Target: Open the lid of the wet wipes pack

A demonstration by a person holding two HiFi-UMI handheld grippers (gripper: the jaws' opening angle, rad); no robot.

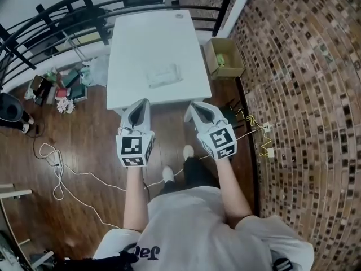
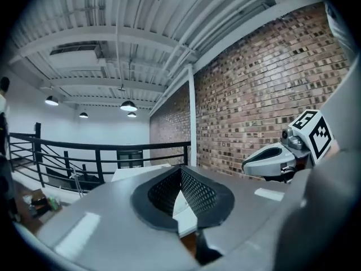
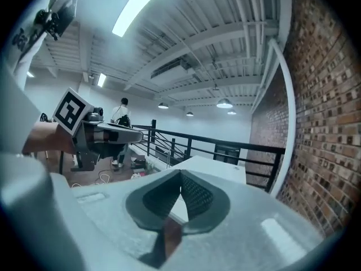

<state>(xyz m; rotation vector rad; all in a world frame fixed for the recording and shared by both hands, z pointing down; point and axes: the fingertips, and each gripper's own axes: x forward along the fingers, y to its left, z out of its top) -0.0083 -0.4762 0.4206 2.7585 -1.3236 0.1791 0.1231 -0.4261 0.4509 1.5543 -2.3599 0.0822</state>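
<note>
The wet wipes pack (image 1: 163,75), a flat clear-wrapped packet, lies near the front of a white table (image 1: 149,35). Both grippers hang over the wooden floor just short of the table's near edge, apart from the pack. My left gripper (image 1: 144,102) is shut with nothing in it, its dark pads meeting at the tip in the left gripper view (image 2: 181,171). My right gripper (image 1: 192,106) is likewise shut and empty (image 3: 181,176). Each gripper view shows the other gripper off to its side and the table top ahead; the pack is hidden behind the jaws there.
An open cardboard box (image 1: 224,57) stands on the floor right of the table, by the brick wall (image 1: 304,66). A black railing (image 1: 67,16) curves behind and left of the table. Floor clutter (image 1: 59,89) and white cables (image 1: 62,168) lie at left. A person (image 3: 121,114) stands far off.
</note>
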